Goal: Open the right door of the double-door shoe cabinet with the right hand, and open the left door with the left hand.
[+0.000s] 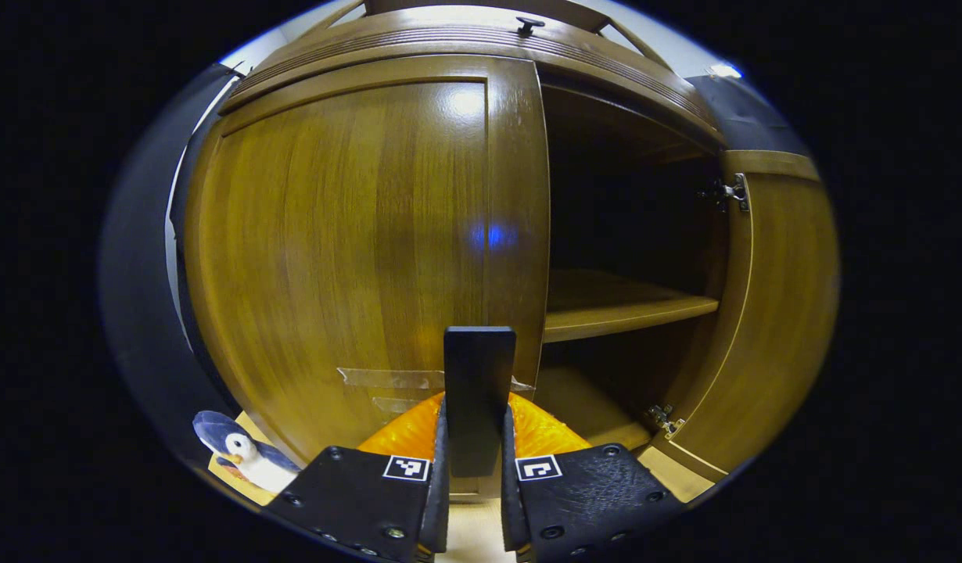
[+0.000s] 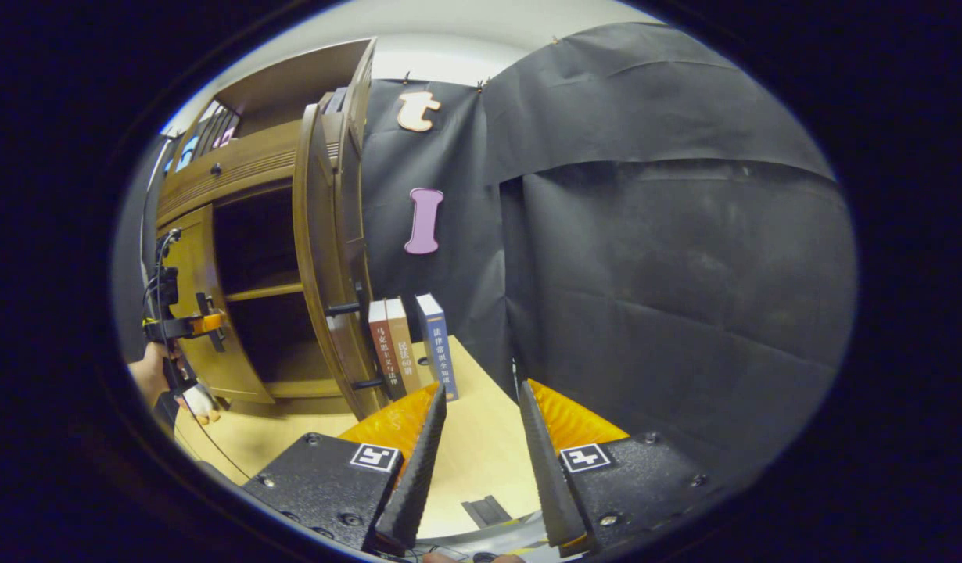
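Black cloth (image 2: 645, 258) covers the booth wall. White wall (image 2: 450, 51) shows above. Light wood tabletop (image 2: 481, 438) carries three upright books (image 2: 407, 348).

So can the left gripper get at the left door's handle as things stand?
Probably yes: the left gripper already has the dark handle between its fingers, which appear closed on it. The left door is not yet open; the right door stands swung aside.

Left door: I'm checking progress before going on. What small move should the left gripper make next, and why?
Probably pull the handle gently outward to swing the left door open. The left gripper has its fingers closed on the dark handle, the left door is flush and shut, while the right door already stands open, showing the shelf. The right gripper is open and holds nothing.
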The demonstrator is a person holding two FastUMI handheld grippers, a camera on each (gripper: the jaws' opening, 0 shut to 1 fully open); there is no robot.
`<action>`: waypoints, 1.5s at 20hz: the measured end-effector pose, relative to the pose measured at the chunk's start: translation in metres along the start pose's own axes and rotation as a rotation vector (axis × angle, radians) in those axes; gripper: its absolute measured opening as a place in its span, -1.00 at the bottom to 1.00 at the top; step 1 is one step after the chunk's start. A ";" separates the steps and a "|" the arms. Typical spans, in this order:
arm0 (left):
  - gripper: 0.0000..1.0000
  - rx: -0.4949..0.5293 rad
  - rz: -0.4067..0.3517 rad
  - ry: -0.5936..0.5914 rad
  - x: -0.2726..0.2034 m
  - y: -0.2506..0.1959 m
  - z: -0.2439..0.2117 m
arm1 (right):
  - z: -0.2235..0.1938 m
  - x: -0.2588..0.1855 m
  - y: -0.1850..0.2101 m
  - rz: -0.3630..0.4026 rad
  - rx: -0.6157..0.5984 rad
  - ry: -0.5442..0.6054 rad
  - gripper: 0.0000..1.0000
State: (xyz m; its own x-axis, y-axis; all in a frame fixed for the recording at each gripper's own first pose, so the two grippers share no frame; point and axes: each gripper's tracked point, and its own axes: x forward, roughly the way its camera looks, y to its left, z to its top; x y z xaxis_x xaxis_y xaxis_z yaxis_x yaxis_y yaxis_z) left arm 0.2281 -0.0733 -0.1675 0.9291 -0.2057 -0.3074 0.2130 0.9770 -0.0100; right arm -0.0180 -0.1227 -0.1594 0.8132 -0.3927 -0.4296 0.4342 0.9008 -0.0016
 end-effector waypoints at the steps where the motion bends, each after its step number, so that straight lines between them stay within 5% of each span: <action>1: -0.48 -0.001 0.004 -0.003 -0.004 0.001 -0.001 | -0.002 0.002 0.001 0.005 -0.002 0.008 0.28; 21: -0.48 -0.006 0.055 -0.016 -0.091 0.026 -0.019 | -0.019 0.028 0.064 0.172 -0.015 0.069 0.24; 26: -0.49 -0.008 0.117 0.014 -0.108 0.037 -0.024 | -0.023 0.029 0.071 0.191 -0.018 0.083 0.28; 27: -0.31 -0.013 0.128 0.019 -0.111 0.039 -0.025 | -0.025 0.029 0.072 0.196 -0.017 0.087 0.28; 28: -0.50 -0.020 0.139 0.023 -0.116 0.041 -0.026 | -0.026 0.029 0.074 0.202 -0.019 0.090 0.28; 30: -0.49 -0.035 0.163 0.026 -0.123 0.047 -0.028 | -0.026 0.029 0.073 0.203 -0.027 0.091 0.24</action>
State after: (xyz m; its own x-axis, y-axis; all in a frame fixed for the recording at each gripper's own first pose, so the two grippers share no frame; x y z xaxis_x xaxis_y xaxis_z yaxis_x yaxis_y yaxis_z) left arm 0.1155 -0.0006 -0.1571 0.9423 -0.0434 -0.3320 0.0491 0.9988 0.0090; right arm 0.0273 -0.0637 -0.1960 0.8438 -0.1854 -0.5036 0.2534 0.9649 0.0692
